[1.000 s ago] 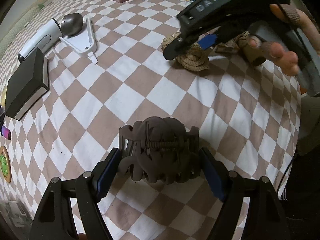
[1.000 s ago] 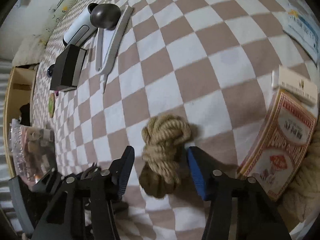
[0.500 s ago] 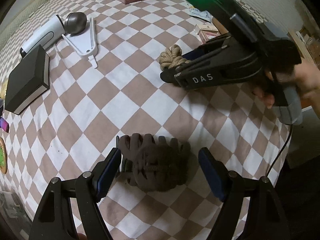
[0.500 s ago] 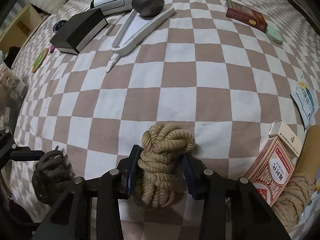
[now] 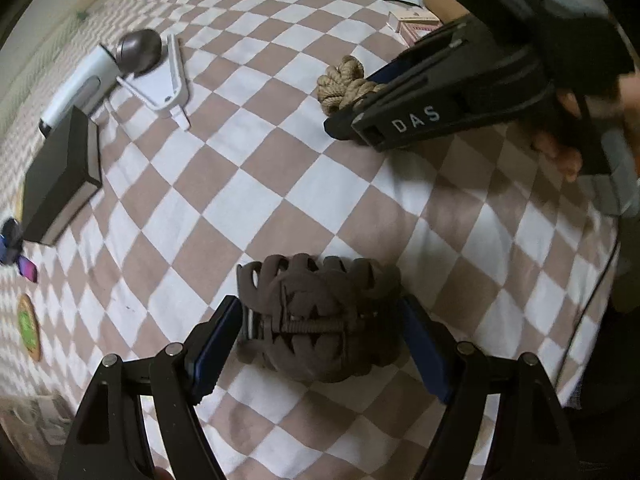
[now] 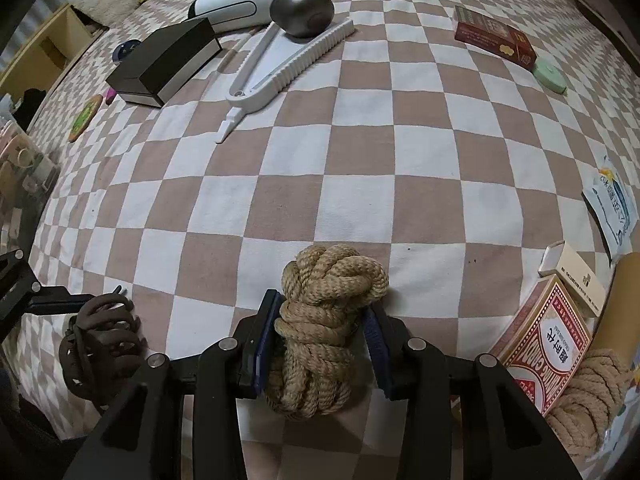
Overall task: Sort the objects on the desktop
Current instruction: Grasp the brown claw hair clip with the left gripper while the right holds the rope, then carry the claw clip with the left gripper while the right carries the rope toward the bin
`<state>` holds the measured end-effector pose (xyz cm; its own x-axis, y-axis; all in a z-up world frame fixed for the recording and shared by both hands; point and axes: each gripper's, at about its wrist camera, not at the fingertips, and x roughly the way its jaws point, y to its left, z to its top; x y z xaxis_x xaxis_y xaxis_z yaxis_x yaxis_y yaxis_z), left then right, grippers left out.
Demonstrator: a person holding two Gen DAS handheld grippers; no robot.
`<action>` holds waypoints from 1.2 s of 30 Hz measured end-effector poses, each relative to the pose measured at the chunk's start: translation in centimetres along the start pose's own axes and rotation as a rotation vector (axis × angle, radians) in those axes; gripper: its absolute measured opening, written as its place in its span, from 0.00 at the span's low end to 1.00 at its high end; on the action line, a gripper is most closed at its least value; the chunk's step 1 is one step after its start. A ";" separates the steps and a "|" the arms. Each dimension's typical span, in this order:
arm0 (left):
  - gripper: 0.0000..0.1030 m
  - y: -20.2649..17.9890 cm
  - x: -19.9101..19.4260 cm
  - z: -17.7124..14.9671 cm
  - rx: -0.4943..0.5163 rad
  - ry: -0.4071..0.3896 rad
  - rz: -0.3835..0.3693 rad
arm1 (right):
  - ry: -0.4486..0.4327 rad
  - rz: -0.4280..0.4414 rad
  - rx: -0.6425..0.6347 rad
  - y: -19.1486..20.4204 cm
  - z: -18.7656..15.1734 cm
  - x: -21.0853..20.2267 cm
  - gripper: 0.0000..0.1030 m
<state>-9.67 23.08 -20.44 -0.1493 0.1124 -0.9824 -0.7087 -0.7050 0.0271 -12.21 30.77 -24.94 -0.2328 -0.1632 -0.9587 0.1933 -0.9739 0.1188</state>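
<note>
Your right gripper (image 6: 320, 344) has its blue pads pressed on both sides of the rope knot (image 6: 328, 320), which stands in the near middle of the checked cloth (image 6: 360, 168). The knot's long axis runs straight out along the fingers, so a plain lift should carry it without a twist.

Your left gripper (image 5: 320, 344) stands wide, fingers either side of the brown hair claw (image 5: 320, 320) at the near edge. The claw's spring bar lies across the gap, from one pad to the other. The left pad looks to be at the bar's end and the right pad close by the claw's side (whether either truly presses, I cannot tell).

The right wrist view shows the card box (image 6: 540, 348) and a second rope bundle (image 6: 588, 392) just right of the knot, which the left view hides behind the right gripper's body. The left view alone shows how the claw sits between its pads.
</note>
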 end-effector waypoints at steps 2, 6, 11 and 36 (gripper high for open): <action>0.66 0.0 0.1 0.0 0.009 -0.003 0.008 | 0.001 -0.007 -0.005 0.0 0.1 -0.1 0.40; 0.64 0.5 0.1 0.0 -0.008 -0.007 -0.004 | -0.001 -0.005 -0.005 0.0 -0.1 0.0 0.40; 0.62 1.3 -0.2 -0.3 -0.041 -0.024 -0.018 | -0.009 -0.010 -0.013 0.0 -0.4 -0.1 0.40; 0.60 3.5 -6.4 -4.2 -0.176 -0.171 0.073 | -0.052 -0.083 -0.082 4.9 -3.3 -6.4 0.33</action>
<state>-8.34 16.96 -14.86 -0.3207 0.1623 -0.9332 -0.5629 -0.8250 0.0499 -6.63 27.58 -19.11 -0.2996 -0.0924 -0.9496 0.2483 -0.9685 0.0159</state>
